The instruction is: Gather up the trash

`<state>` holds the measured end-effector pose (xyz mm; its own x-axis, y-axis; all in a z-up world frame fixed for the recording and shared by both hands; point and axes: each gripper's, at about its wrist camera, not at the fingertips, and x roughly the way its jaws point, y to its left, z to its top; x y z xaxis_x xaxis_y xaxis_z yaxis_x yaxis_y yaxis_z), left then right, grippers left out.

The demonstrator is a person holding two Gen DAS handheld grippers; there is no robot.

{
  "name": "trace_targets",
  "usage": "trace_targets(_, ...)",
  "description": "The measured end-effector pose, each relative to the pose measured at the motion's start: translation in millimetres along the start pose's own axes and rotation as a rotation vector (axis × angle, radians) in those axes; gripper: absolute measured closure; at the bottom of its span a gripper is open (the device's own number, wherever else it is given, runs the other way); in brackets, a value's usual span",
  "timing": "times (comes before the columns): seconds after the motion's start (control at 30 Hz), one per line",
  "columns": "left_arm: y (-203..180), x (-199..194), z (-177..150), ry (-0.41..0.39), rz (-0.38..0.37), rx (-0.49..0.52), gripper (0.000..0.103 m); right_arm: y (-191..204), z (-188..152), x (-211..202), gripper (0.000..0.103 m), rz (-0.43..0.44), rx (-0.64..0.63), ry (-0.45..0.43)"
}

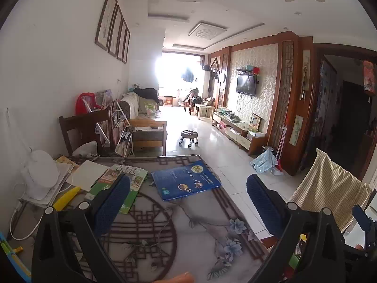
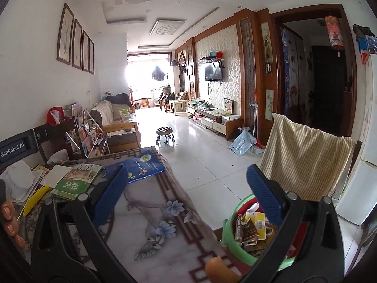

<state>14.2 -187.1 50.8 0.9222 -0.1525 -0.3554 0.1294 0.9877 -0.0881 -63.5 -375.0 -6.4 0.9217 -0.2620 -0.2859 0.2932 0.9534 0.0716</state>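
— Long living room, is it? White tiled floor [image 1: 212, 146], a sofa [image 1: 141, 108] along the wall on the picture's left, a wall-mounted TV [image 1: 246, 85] opposite, bright balcony light at the far end.

— Yes, and nearest us the bench [image 1: 188, 224], covered in a grey cloth printed with lattice and blue flowers. A blue book [image 1: 186, 180] and a green book [image 1: 122, 179] lie on it.

— The grippers?

— Left gripper [image 1: 188, 202] has its jaws wide apart, nothing between them. Right gripper [image 2: 186, 188] likewise, jaws spread and empty.

— And the trash?

— Wrappers [image 2: 249, 228], probably snack packets, sit in a green bin [image 2: 229, 233] just beside the bench's edge, below a chair [image 2: 304, 155] draped with checked cloth.
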Motion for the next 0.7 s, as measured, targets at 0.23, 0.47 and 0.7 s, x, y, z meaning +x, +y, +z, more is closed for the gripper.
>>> trace_targets(0.23,37,-11,-2,0.035,-0.025,0.011,0.008,40,-12,-16,0.004,-0.021,0.001,0.014)
trace_targets(0.47,59,-14,-4,0.068,-0.054,0.01,0.008,63,-18,-26,0.004,-0.033,-0.001,0.032)
trace_targets(0.7,71,-12,-3,0.077,-0.07,-0.005,0.008,74,-17,-31,0.004,-0.049,-0.005,0.033)
